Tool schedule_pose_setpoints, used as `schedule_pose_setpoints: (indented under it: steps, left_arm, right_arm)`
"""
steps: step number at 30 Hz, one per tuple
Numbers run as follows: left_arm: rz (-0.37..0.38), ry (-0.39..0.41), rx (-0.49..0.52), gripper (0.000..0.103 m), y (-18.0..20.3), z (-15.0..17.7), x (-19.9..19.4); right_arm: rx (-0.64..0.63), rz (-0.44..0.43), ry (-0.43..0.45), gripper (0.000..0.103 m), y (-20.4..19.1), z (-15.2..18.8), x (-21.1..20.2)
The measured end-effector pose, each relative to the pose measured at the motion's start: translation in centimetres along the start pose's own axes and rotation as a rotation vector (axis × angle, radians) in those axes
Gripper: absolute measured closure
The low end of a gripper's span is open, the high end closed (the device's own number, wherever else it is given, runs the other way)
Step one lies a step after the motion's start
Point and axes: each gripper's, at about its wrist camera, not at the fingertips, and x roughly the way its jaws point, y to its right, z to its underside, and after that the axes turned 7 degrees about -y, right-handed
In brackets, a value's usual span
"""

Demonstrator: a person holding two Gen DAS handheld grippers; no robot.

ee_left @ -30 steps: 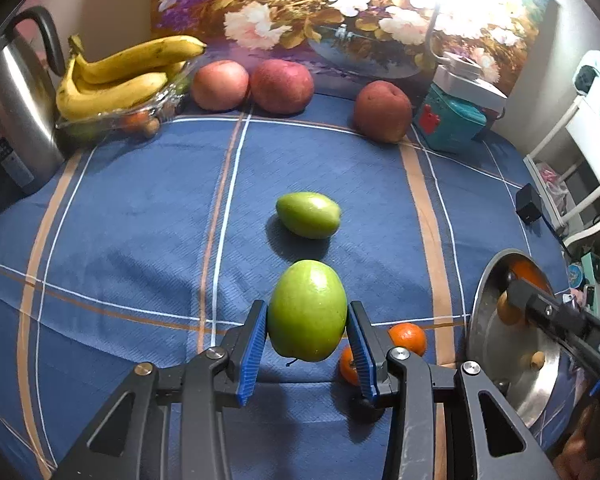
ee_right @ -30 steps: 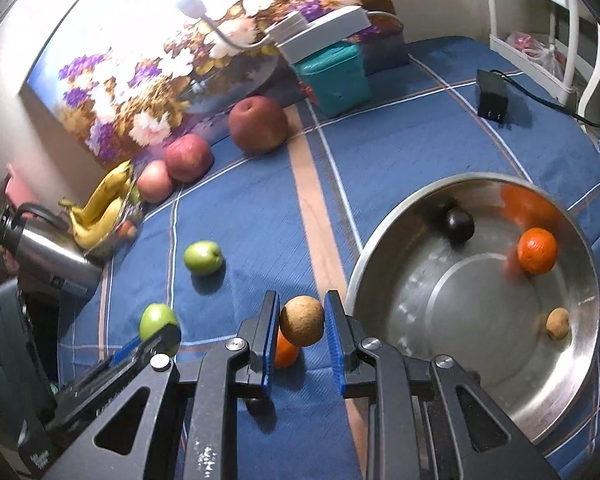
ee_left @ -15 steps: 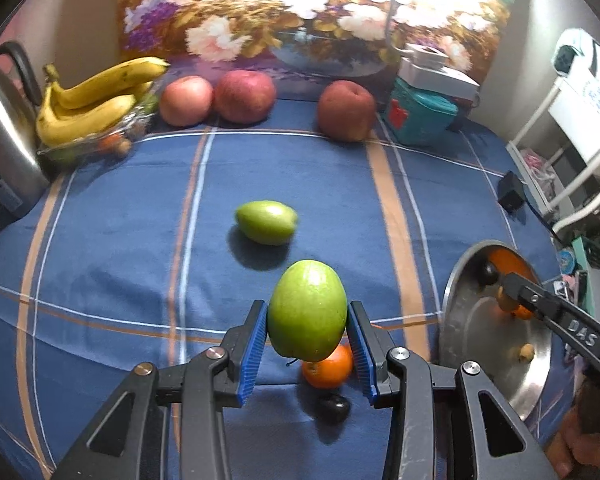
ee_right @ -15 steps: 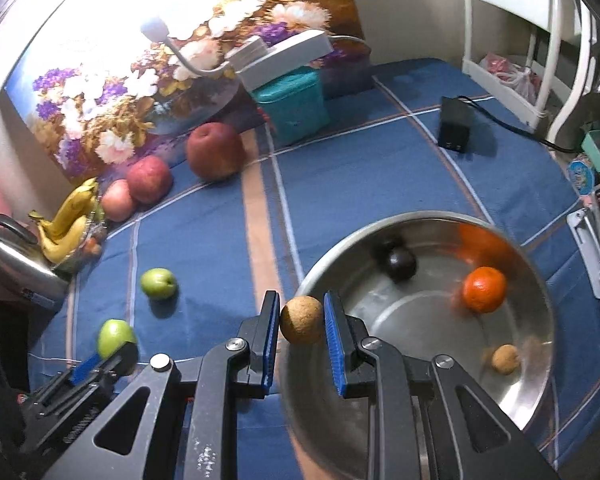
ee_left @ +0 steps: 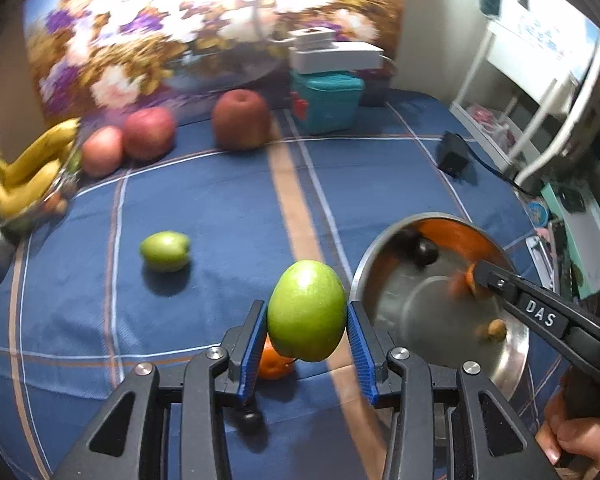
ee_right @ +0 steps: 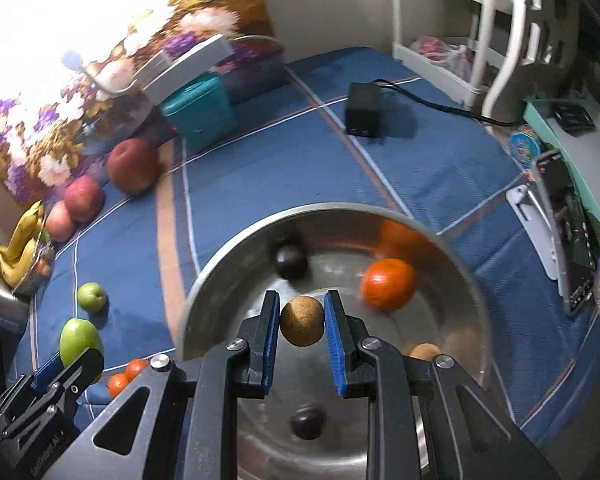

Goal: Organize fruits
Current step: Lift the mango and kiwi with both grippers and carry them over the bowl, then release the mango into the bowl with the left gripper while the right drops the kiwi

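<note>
Left wrist view, L to R: bananas (ee_left: 30, 178) far left edge, 3 red apples (ee_left: 150, 132) upper left w/ a teal box (ee_left: 327, 103) top centre. Small green fruit (ee_left: 165, 251) sits left of centre on blue cloth (ee_left: 220, 208). Left gripper (ee_left: 307, 338) bottom centre, jaws clamped on a big green fruit (ee_left: 306, 311), held above the cloth just left of the bowl (ee_left: 516, 348) rim.

Right wrist view: right gripper (ee_right: 302, 330) lower centre, jaws clenched on a small brown ball fruit (ee_right: 302, 321), above the bowl interior. In bowl: dark fruit (ee_right: 290, 259), orange (ee_right: 389, 285) to the right. Black adapter (ee_right: 362, 110) upper right.
</note>
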Motion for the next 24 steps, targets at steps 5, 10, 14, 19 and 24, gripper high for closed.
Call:
schedule_pose_setpoints:
  steps: [5, 10, 14, 19, 24]
  left_arm:
    - [0.002, -0.001, 0.068, 0.06, 2.7, -0.2, 0.5]
    - [-0.006, -0.009, 0.107, 0.06, 4.1, 0.0, 1.1]
    - [-0.016, -0.015, 0.117, 0.06, 4.5, 0.2, 1.6]
    - [-0.024, -0.018, 0.137, 0.06, 5.2, 0.3, 1.9]
    - [-0.034, -0.031, 0.161, 0.06, 6.0, 0.8, 2.6]
  right_arm:
    - [0.022, -0.006, 0.001, 0.079, 1.0, 0.0, -0.1]
    - [0.039, -0.009, 0.004, 0.079, 1.6, 0.0, -0.2]
    - [0.042, -0.009, -0.008, 0.079, 1.9, 0.1, 0.3]
    - [0.044, -0.018, -0.018, 0.079, 2.1, 0.2, 0.6]
    - [0.042, -0.011, -0.037, 0.079, 2.1, 0.3, 1.1]
